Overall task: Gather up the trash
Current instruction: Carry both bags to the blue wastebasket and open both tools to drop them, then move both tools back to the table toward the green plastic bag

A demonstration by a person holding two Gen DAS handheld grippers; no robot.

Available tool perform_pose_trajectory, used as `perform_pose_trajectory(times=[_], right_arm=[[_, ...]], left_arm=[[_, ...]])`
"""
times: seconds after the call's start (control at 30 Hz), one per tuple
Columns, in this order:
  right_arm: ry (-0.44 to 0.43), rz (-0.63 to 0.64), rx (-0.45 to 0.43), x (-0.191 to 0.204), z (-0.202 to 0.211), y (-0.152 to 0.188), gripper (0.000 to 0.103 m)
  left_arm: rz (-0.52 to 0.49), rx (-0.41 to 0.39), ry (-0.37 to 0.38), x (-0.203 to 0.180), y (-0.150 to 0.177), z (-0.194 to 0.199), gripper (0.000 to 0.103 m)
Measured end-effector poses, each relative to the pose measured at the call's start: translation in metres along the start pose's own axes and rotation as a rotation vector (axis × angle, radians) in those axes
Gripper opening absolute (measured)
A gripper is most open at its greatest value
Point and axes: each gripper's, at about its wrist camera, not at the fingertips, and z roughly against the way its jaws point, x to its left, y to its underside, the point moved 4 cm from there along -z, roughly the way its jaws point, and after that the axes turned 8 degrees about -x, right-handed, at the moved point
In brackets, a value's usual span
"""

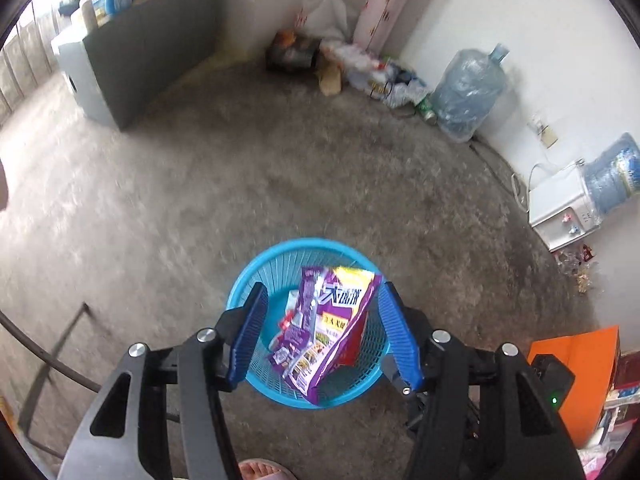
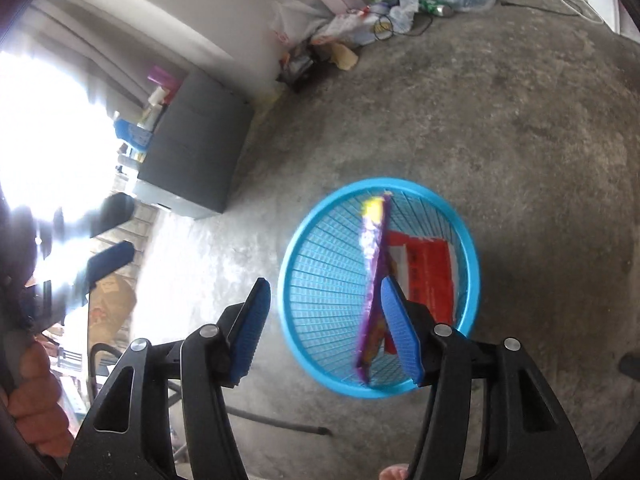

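Observation:
A round blue plastic basket (image 1: 280,264) stands on the concrete floor, right under my left gripper (image 1: 322,300). In it lies a large purple snack bag (image 1: 340,328) with a yellow top, over small purple wrappers (image 1: 292,340) and a red packet. My left gripper is open and empty, with its blue pads either side of the bag. In the right wrist view the same basket (image 2: 320,264) holds the purple bag edge-on (image 2: 374,260) and a red packet (image 2: 432,272). My right gripper (image 2: 326,300) is open and empty, above the basket's left rim.
A dark grey cabinet (image 1: 148,52) stands at the far left. A pile of bags and bottles (image 1: 360,64) lies in the far corner. Water jugs (image 1: 468,92) and a white dispenser (image 1: 560,208) line the right wall. An orange box (image 1: 576,372) is at the right.

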Motion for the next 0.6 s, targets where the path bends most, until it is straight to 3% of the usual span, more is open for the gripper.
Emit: perform_pose_trajectory(times=[0.17,0.33,0.47,0.6], right_arm=[[-0.039,0.037,-0.080,0.008,0.043,-0.014,0.056],[-0.063,0.104,-0.181,0.029,0.097,-0.034,0.060],[-0.092,0.160,-0.214,0.059,0.129,-0.038,0.060],[-0.165,0.234,-0.204,0.102,0.149,-0.020,0.063]], left_arm=[[-0.006,-0.100,0.000,0.009,-0.013,0.074,0.060],[-0.015,-0.239,0.001,0.029,-0.013,0.172,0.064],[-0.023,-0.334,-0.009,0.048,0.001,0.241,0.067],[-0.026,-0.398,-0.040,0.074,0.032,0.298,0.069]])
